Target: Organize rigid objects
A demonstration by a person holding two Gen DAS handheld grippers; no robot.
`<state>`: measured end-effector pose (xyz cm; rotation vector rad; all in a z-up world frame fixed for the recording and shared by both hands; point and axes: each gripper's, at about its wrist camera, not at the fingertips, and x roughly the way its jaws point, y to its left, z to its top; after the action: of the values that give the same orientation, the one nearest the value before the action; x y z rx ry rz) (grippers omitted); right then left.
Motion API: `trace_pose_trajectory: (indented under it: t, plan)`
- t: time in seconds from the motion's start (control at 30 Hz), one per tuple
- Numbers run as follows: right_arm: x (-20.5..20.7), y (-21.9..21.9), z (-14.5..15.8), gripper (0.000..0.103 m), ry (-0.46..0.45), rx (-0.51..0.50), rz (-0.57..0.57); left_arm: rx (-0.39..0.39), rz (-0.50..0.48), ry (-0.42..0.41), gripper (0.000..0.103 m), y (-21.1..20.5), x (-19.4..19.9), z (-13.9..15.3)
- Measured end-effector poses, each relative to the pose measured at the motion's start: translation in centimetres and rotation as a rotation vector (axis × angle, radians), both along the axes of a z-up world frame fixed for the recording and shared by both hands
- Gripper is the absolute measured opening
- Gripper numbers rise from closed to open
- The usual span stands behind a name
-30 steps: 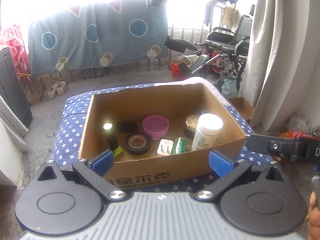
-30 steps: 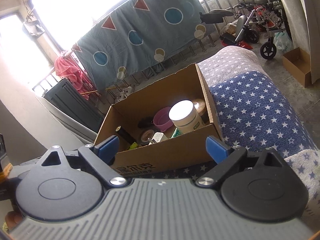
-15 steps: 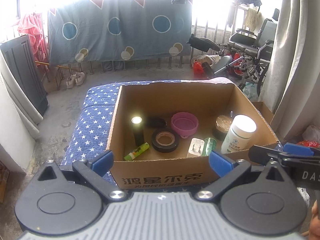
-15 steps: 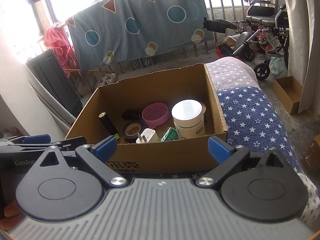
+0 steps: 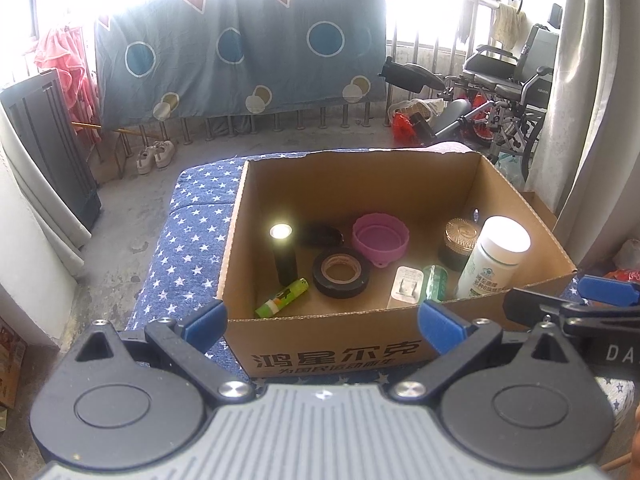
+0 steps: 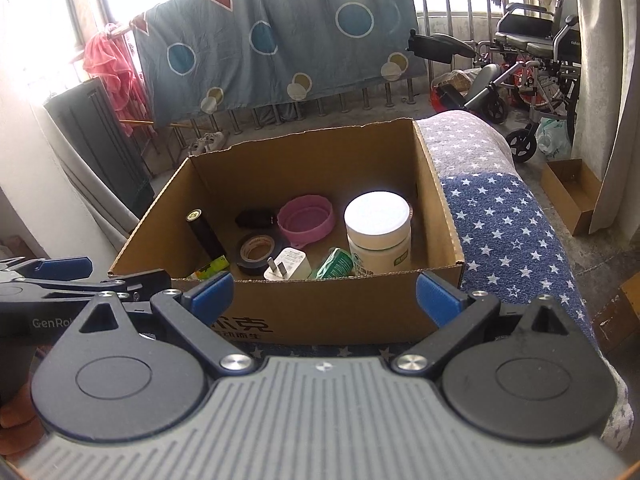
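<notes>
Both grippers hang short of the cardboard box (image 5: 400, 344), fingers spread wide, nothing between them.

Left wrist view: left gripper (image 5: 322, 322) faces the box's near wall. Inside: flashlight (image 5: 283, 254) upright, tape roll (image 5: 341, 273), pink cup (image 5: 381, 239), green tube (image 5: 282, 298), charger (image 5: 406, 288), white bottle (image 5: 494, 260) by the right wall. Everything sits boxed, so this fits either sorting about to go on or already finished.

Right wrist view: right gripper (image 6: 324, 294) likewise outside. Open top gives entry; walls are tall, items crowded, star-print cushion (image 6: 504, 232) lies bare to the right.
</notes>
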<state>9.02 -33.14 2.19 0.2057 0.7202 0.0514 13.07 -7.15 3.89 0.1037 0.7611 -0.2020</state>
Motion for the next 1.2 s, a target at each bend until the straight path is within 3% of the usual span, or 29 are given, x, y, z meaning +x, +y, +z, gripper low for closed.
trace_pose_trajectory:
  t: [1.2]
  plan:
    - [0.21,-0.07,-0.5,0.098,0.004,0.005,0.003,-0.005,0.015,-0.006,0.101,-0.07,0.11,0.25]
